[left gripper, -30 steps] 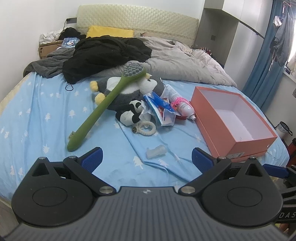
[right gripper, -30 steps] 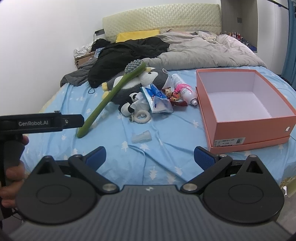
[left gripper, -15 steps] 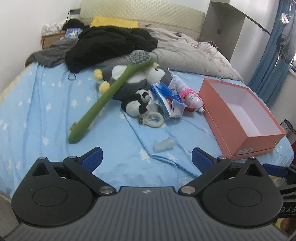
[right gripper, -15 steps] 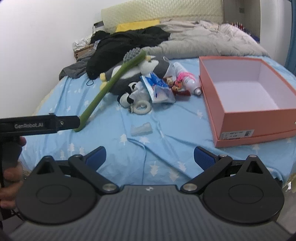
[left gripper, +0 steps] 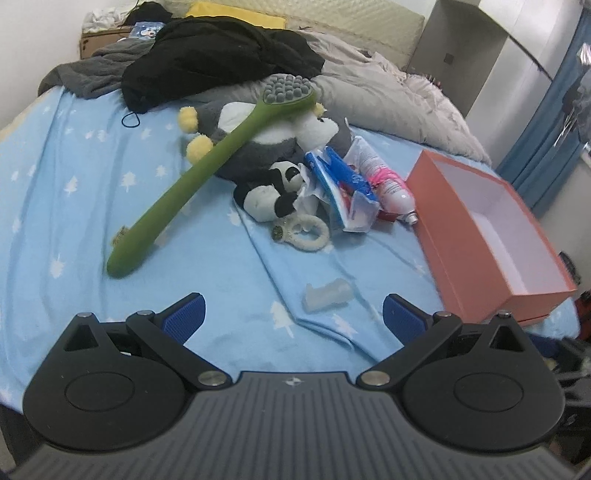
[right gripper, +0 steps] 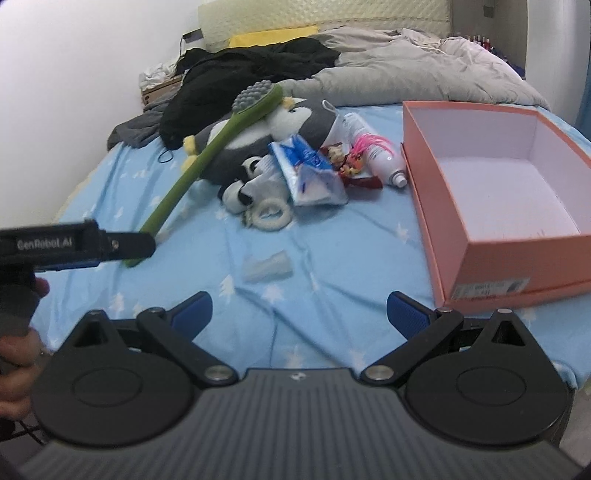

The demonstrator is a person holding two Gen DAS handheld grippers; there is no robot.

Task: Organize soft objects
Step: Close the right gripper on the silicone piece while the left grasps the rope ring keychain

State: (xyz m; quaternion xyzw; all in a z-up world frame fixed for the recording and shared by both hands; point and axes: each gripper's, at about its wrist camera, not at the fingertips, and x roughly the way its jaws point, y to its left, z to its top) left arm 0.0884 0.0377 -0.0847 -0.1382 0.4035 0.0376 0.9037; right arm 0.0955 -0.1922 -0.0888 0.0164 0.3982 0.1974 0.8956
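A large grey-and-white plush penguin (left gripper: 280, 140) lies on its side on the blue bed sheet (left gripper: 74, 206), touching a small black-and-white plush panda (left gripper: 269, 188); an open, empty salmon-pink cardboard box (left gripper: 491, 229) sits nearby.

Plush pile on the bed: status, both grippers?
Left gripper open, empty. Right gripper open, empty. Penguin plush and small panda plush on the bed, untouched; orange box empty. Green long-handled brush lies across the penguin.

White walls (right gripper: 92, 74), padded cream headboard (right gripper: 325, 14), blue star-print bedsheet (left gripper: 74, 177), blue curtain (left gripper: 546, 129)
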